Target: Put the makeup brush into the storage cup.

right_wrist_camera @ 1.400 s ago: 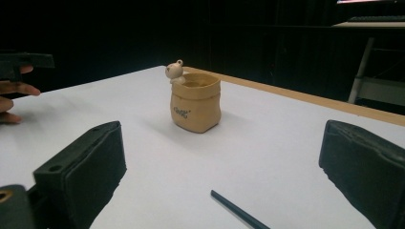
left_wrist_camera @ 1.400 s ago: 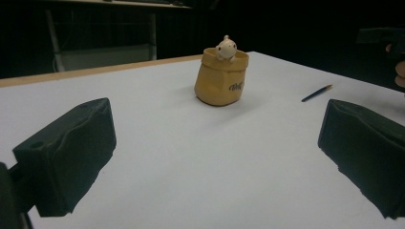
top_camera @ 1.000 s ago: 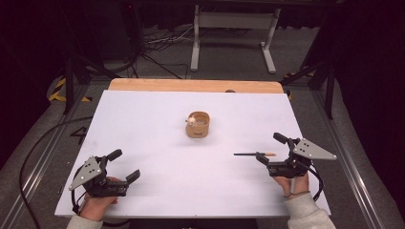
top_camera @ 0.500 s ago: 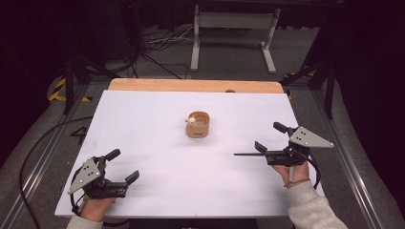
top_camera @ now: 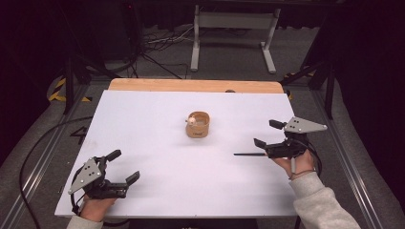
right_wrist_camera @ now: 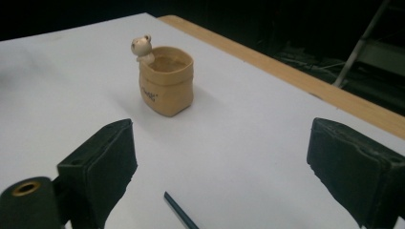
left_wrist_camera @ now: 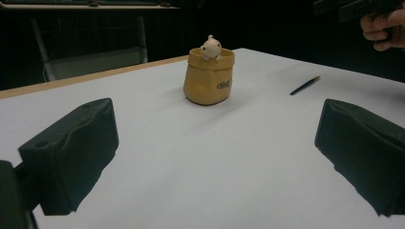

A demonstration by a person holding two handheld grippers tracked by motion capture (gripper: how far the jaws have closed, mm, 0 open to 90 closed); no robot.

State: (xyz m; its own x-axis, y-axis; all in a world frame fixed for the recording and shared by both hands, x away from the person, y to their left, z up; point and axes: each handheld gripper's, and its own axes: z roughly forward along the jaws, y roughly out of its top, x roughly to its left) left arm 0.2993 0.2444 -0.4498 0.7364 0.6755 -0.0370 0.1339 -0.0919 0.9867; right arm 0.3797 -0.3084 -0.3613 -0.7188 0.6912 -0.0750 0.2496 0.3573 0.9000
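The thin brush (top_camera: 249, 154) lies flat, pointing left-right, just left of the right tongs (top_camera: 261, 133), whose jaws are apart and have just been closing a little around nothing. The left tongs (top_camera: 123, 166) are apart too, far away.

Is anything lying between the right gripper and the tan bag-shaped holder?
Only bare white table. In the right gripper view, the right gripper stands open over the pencil, and nothing lies on the way to the holder.

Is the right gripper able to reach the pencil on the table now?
Probably yes. The pencil lies flat just in front of the right gripper, whose jaws stand open with nothing between them, and the white table around it is bare.
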